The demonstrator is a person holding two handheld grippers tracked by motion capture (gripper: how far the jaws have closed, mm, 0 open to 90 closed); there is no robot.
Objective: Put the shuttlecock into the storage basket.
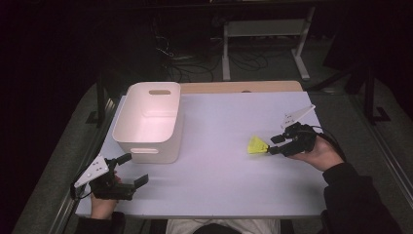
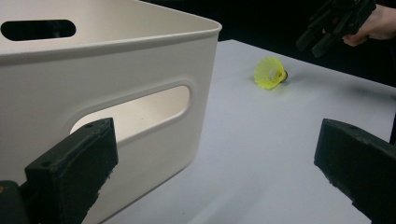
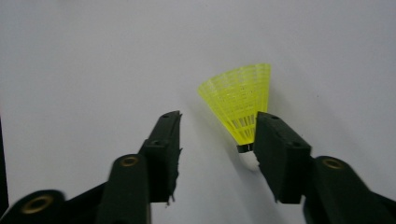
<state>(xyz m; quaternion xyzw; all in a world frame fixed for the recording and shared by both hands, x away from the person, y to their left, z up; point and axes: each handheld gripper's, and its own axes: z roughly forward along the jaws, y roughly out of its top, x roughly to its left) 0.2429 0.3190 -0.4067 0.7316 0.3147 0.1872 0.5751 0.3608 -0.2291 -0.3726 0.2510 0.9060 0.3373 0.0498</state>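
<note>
**Two claws, one shuttlecock on the desk**

Toward the desk's right edge lies the yellow shuttlecock (image 1: pixel 256 146), the right gripper (image 1: pixel 276 144) gaping around its cork end, gripping nothing. A white bin (image 1: pixel 148 122) stands near the left edge, well apart. By the front-left corner, the left gripper (image 1: pixel 134 170) hangs wide open, empty. Its own view catches the bin's handle slot (image 2: pixel 133 114).

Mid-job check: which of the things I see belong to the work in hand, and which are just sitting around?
In the job:
- yellow shuttlecock, lying on the table
- right gripper, open, jaws to either side of the shuttlecock's base
- white bin, possibly the drop place

Just about:
- left gripper, open, idle beside the bin
- table legs and cables on the floor behind
</note>
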